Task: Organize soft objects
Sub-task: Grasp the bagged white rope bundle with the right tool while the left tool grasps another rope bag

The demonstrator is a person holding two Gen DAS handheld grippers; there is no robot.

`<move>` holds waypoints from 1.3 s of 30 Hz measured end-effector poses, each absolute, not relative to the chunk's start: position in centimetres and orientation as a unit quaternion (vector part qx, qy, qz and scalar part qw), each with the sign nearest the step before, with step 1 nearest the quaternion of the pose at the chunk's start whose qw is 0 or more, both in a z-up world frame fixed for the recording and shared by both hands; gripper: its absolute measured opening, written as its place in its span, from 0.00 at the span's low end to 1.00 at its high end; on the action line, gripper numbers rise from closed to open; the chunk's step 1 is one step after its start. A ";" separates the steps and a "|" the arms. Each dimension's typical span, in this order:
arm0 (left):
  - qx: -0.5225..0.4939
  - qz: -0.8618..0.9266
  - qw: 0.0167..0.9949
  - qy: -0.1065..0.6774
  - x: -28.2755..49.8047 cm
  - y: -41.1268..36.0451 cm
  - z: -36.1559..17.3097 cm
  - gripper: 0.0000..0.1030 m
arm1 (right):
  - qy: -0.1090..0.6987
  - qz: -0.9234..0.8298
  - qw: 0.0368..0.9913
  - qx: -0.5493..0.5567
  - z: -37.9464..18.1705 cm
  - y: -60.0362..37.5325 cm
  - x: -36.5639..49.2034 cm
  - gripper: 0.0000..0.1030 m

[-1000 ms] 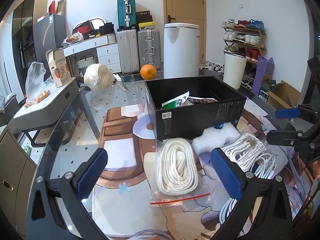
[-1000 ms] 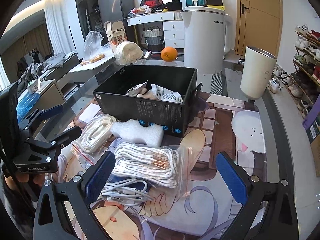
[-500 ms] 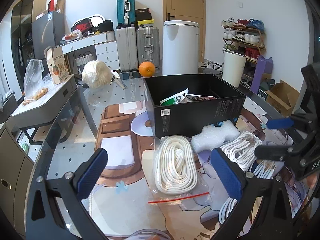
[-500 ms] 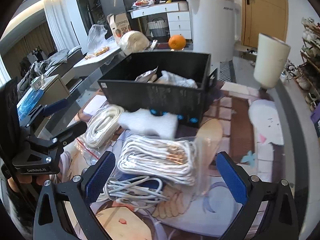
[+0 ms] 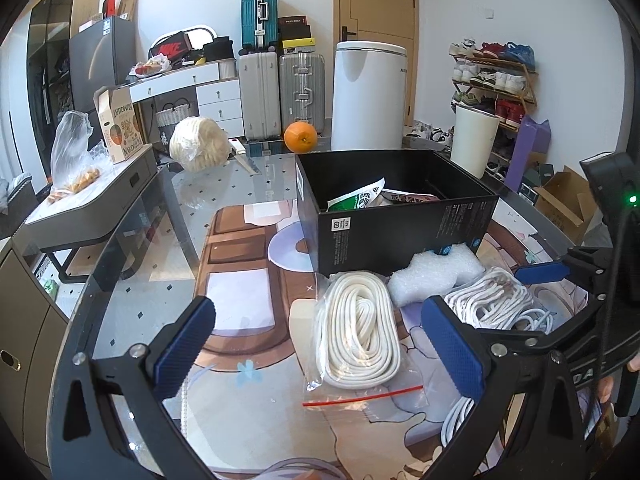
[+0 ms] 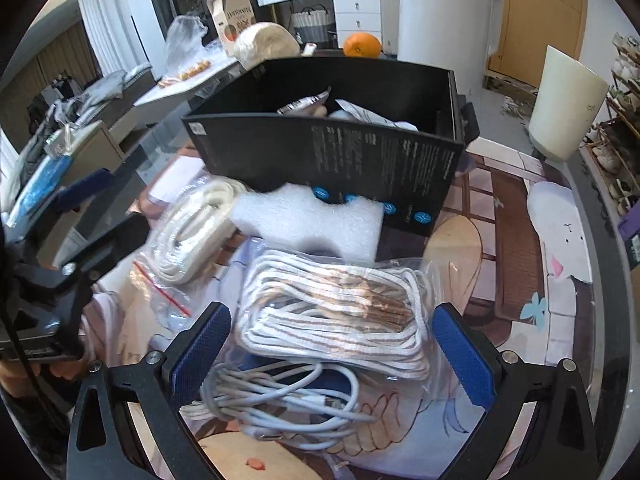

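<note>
My right gripper (image 6: pixel 332 356) is spread wide at the bottom of its frame, straddling the bagged cord bundle (image 6: pixel 336 304) in the lower middle; whether the pads already touch the bag I can't quite tell. A loose white cable (image 6: pixel 288 392) lies nearest me, under that bundle. It looks light, floppy, slick in plastic, so I'd pinch across the thick middle. My left gripper (image 5: pixel 320 340) is also wide open and empty over the rope coil (image 5: pixel 360 328). Beyond sit the foam block (image 6: pixel 312 224), then the black box (image 6: pixel 340 148) at centre.
</note>
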State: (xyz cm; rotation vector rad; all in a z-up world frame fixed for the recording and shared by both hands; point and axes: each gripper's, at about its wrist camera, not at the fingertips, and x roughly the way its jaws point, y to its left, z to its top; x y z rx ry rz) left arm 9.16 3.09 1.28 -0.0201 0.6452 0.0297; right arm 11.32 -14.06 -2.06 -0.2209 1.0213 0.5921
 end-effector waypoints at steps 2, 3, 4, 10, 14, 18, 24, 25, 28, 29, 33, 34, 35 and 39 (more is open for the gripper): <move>-0.009 0.013 0.948 0.317 9.2 3.0 1.3 1.00 | 0.486 0.270 0.824 -0.109 -2.5 -13.9 11.6 0.99; -0.008 0.013 0.948 0.317 9.1 3.0 1.3 1.00 | 0.488 0.269 0.823 -0.109 -2.6 -13.9 11.8 0.99; -0.008 0.012 0.948 0.318 9.1 3.0 1.3 1.00 | 0.488 0.270 0.823 -0.109 -2.6 -13.8 11.9 0.99; -0.008 0.012 0.947 0.320 9.2 2.9 1.2 1.00 | 0.500 0.268 0.815 -0.115 -3.2 -13.5 12.6 0.99; -0.010 0.009 0.946 0.323 9.2 2.9 1.1 1.00 | 0.502 0.266 0.816 -0.111 -3.5 -13.4 12.7 0.99; -0.011 0.012 0.946 0.325 9.3 3.0 1.1 1.00 | 0.503 0.253 0.816 -0.126 -3.6 -12.8 12.4 0.99; -0.015 0.009 0.945 0.326 9.3 3.1 1.1 1.00 | 0.494 0.259 0.817 -0.146 -4.0 -12.2 12.0 0.99; -0.015 0.009 0.945 0.326 9.3 3.1 1.0 1.00 | 0.491 0.263 0.818 -0.144 -3.9 -12.4 11.9 0.99; -0.013 0.009 0.945 0.327 9.4 3.0 1.0 1.00 | 0.485 0.270 0.820 -0.141 -3.8 -13.1 11.6 0.95; -0.013 0.009 0.945 0.327 9.4 3.0 1.0 1.00 | 0.484 0.272 0.820 -0.139 -3.7 -13.4 11.5 0.94; -0.012 0.008 0.944 0.330 9.5 3.0 1.0 1.00 | 0.477 0.286 0.821 -0.128 -3.4 -14.5 10.9 0.88; -0.011 0.008 0.944 0.331 9.5 2.9 1.0 1.00 | 0.475 0.288 0.821 -0.127 -3.3 -14.7 10.9 0.86; -0.010 0.008 0.943 0.332 9.5 2.9 1.0 1.00 | 0.474 0.290 0.821 -0.127 -3.2 -15.0 10.8 0.85; -0.002 0.005 0.940 0.340 9.8 2.6 0.8 1.00 | 0.461 0.292 0.829 -0.123 -2.3 -16.0 10.4 0.85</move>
